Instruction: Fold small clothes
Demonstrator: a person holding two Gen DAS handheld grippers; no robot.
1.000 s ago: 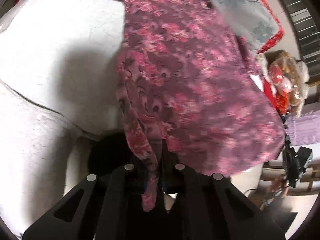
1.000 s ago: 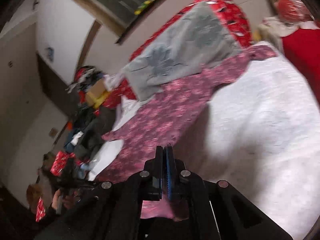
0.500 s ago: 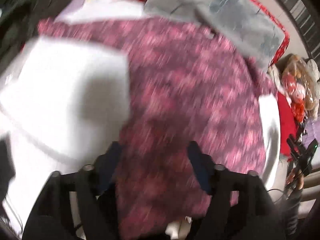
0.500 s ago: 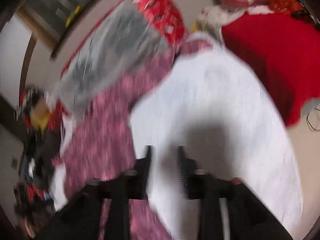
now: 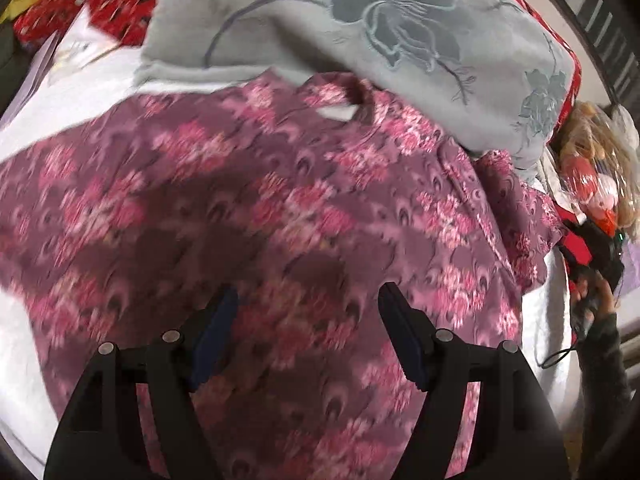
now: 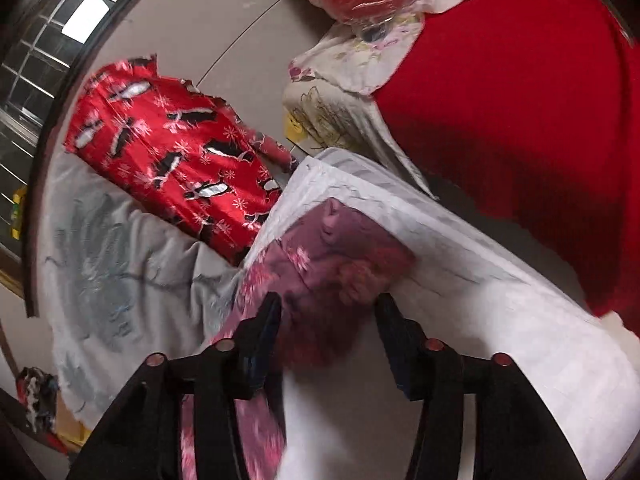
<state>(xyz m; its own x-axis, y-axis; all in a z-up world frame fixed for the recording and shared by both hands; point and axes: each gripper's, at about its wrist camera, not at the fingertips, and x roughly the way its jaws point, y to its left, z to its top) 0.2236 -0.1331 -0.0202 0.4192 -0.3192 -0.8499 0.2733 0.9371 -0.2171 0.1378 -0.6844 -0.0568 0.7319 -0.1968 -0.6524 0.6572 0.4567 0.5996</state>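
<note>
A purple garment with pink flowers [image 5: 280, 208] lies spread flat on a white cloth surface [image 5: 80, 96], neckline at the far side. My left gripper [image 5: 308, 312] is open and empty, hovering over the garment's near part. In the right wrist view one end of the same garment [image 6: 340, 252], likely a sleeve, lies on the white surface [image 6: 500, 320]. My right gripper [image 6: 328, 316] is open and empty just above that end.
A grey flower-embroidered blanket [image 5: 380, 40] lies behind the garment, also in the right wrist view [image 6: 120, 260]. A red penguin-print cloth [image 6: 176, 148], a red cover [image 6: 520, 100], wrapped toys [image 5: 592, 184] and a person's hand [image 5: 592, 304] lie at the edges.
Both grippers were shut on the garment, holding it up; they have opened and let it go. The garment now lies flat. The right gripper has swung toward the garment's far end.
</note>
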